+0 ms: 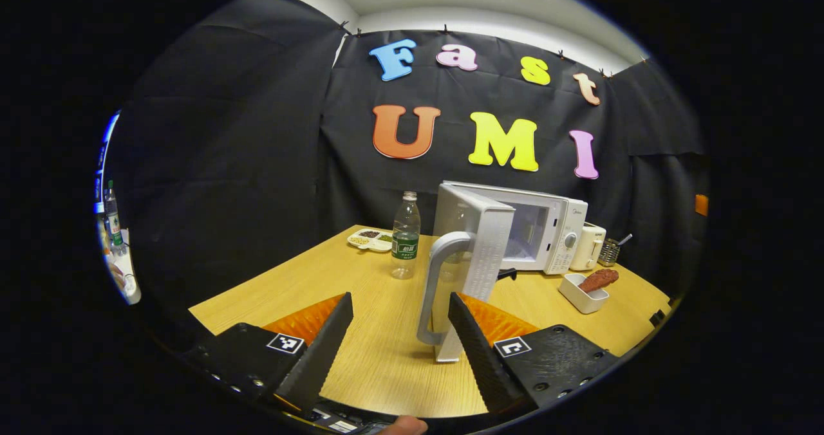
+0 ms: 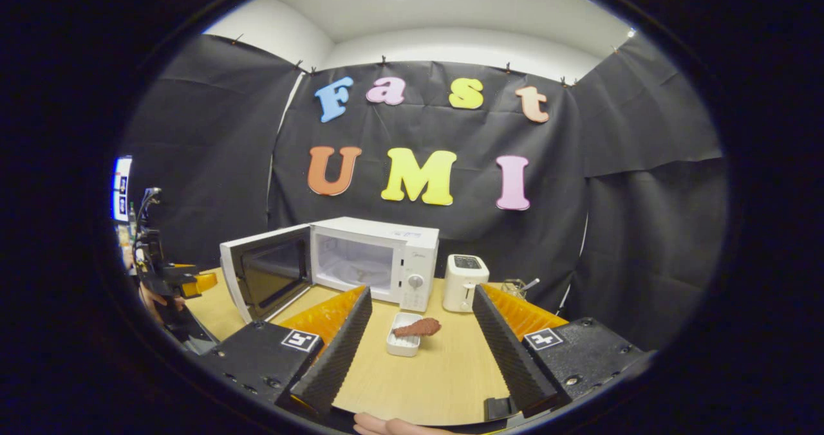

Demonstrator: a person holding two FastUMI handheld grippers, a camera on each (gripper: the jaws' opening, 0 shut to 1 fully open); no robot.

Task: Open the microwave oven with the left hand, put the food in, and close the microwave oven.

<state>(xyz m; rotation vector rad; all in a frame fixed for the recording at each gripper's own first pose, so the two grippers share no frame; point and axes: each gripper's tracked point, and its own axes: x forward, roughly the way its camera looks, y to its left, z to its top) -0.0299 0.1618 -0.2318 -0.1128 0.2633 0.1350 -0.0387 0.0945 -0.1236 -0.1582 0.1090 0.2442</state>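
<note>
The white microwave [image 1: 553,226] stands at the back of the wooden table, its door [image 1: 479,242] swung wide open toward me. My left gripper [image 1: 400,298] is open, and the door's curved handle [image 1: 436,280] sits in the gap close to the right finger, not pressed. The brown food [image 2: 417,327] lies in a small white dish [image 2: 398,346] in front of the microwave [image 2: 412,255], whose cavity [image 2: 351,261] is bare. My right gripper [image 2: 421,293] is open, hovering short of the dish. The left gripper [image 2: 180,284] also shows at the far left, beside the open door [image 2: 267,271].
A water bottle [image 1: 405,235] and a divided snack plate [image 1: 370,239] stand left of the microwave. A white toaster [image 2: 465,284] and a metal holder [image 2: 518,287] stand to its right. Black cloth walls the booth behind the table [image 2: 444,370].
</note>
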